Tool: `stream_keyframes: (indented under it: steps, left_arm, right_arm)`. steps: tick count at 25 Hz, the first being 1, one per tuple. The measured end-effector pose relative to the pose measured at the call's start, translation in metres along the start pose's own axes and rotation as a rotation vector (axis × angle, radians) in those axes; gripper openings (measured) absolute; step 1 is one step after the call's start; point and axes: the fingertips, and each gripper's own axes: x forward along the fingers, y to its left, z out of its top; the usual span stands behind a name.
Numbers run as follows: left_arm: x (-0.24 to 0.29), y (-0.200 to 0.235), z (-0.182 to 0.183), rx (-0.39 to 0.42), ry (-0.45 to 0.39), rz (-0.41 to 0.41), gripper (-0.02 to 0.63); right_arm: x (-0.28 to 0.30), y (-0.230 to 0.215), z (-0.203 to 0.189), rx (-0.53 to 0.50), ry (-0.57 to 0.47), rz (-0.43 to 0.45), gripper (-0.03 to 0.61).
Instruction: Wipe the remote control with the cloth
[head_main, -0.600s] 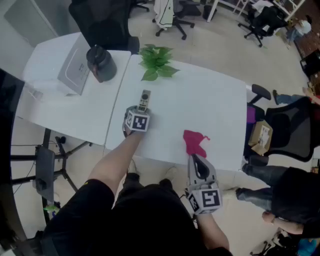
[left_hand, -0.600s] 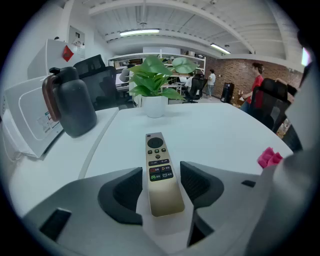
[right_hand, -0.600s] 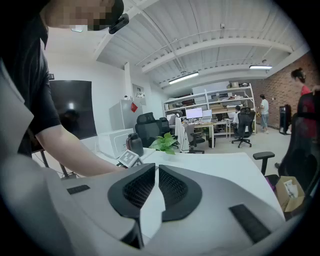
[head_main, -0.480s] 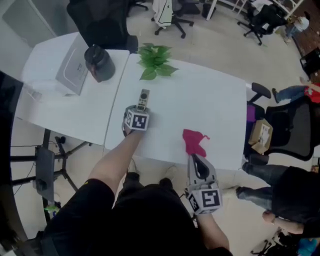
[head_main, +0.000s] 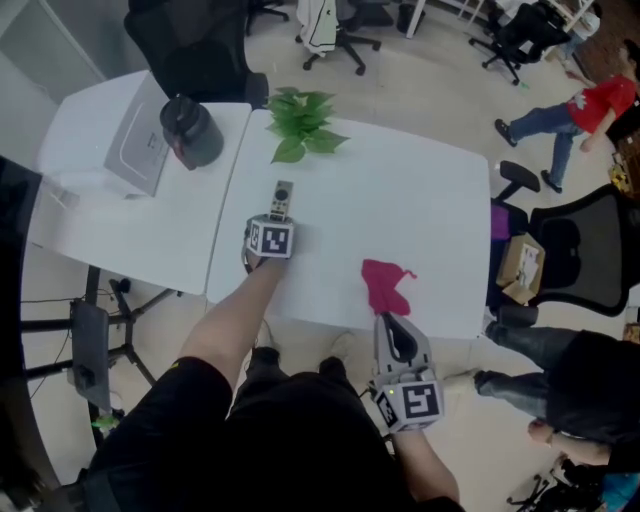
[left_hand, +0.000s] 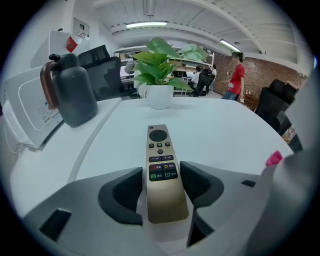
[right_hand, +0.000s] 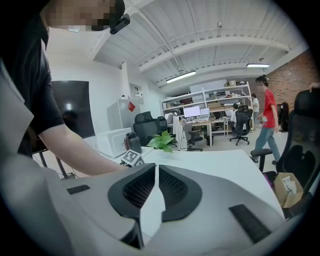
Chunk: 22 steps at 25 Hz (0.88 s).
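The remote control (left_hand: 159, 150) is lying flat and face up on the white surface (head_main: 420, 210), towards its left side, near the seam with the neighbouring table. From the head view I am seeing only its far part; the near end is hiding under my left tool's marker cube. The print on its buttons is too small for me to read.

Its long axis is running from near to far. The end with the round button is pointing away from me, towards the potted plant (head_main: 303, 120) at the far edge.

My left tool (left_hand: 161, 172) is standing with its jaws wide apart, and the remote's near half is sitting between them. A thin strip of white is showing beside the left pad, and the right pad is sitting just at the remote's edge. I cannot tell whether either pad is pressing.

My right tool (right_hand: 156, 170) is hanging at the near edge with its jaws together and nothing in them. It is pointing at the pink cloth (head_main: 385, 283), which is lying crumpled just beyond its tip, well apart from the remote. In its own view the cloth is hiding below the tool's body.
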Motion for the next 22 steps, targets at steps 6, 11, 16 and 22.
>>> stream_keyframes:
  steps: [6, 11, 16, 22]
  left_arm:
    - [0.0, -0.006, -0.001, -0.007, 0.012, -0.018, 0.227]
    - [-0.002, -0.004, -0.002, 0.011, 0.018, -0.002, 0.21]
    - [-0.008, -0.004, 0.0, 0.04, -0.01, -0.007, 0.209]
    - [-0.026, -0.009, 0.008, 0.066, -0.072, -0.038, 0.209]
  right_arm:
    - [-0.004, -0.001, -0.003, 0.004, 0.001, -0.008, 0.029]
    - [-0.007, 0.0, -0.001, 0.003, -0.005, -0.008, 0.029]
    - [-0.009, 0.001, 0.002, -0.002, -0.012, -0.006, 0.029]
    - [-0.009, 0.008, 0.007, -0.017, -0.032, 0.008, 0.029]
